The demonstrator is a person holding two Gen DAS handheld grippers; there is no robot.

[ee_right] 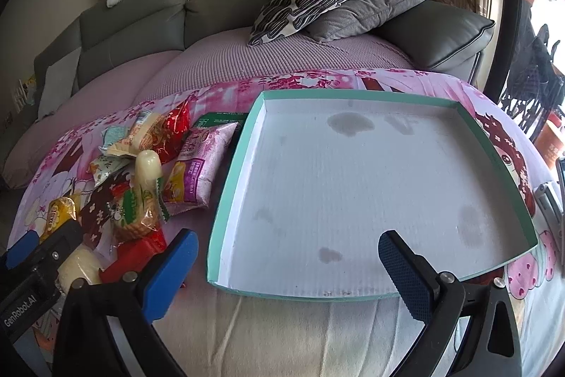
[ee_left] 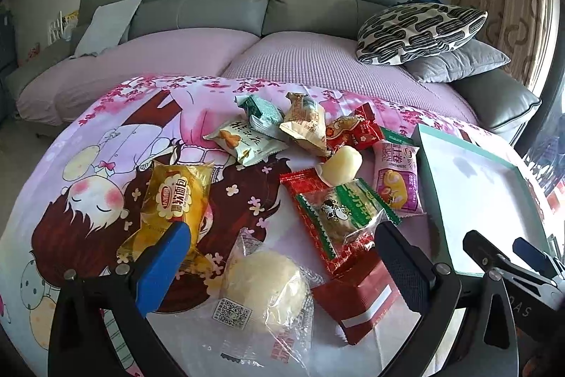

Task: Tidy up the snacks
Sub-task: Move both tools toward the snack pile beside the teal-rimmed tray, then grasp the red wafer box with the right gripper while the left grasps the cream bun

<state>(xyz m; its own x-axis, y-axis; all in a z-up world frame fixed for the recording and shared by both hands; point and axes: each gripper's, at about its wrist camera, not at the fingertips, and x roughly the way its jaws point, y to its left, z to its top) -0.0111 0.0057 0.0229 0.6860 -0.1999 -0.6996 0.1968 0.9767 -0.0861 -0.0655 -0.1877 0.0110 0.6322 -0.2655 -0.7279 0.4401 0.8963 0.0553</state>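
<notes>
The round pastry in clear wrap (ee_left: 266,292) lies nearest on the cartoon-print cloth (ee_left: 70,143), at the front of the snack pile and directly between the spread, empty fingers of the left gripper (ee_left: 279,274). A good pick would close on the bun's body, not the loose film, and clear the red packet (ee_left: 356,302) touching it. The right gripper (ee_right: 286,271), also spread and empty, hovers over the near edge of the teal-rimmed tray (ee_right: 229,200), which holds nothing yet.

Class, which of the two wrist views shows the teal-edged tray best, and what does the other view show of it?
The right wrist view: the tray shows almost whole, all four teal walls and its stained white floor bare. The left wrist view catches it slantwise at the right edge, its near corner hidden behind the gripper.
</notes>
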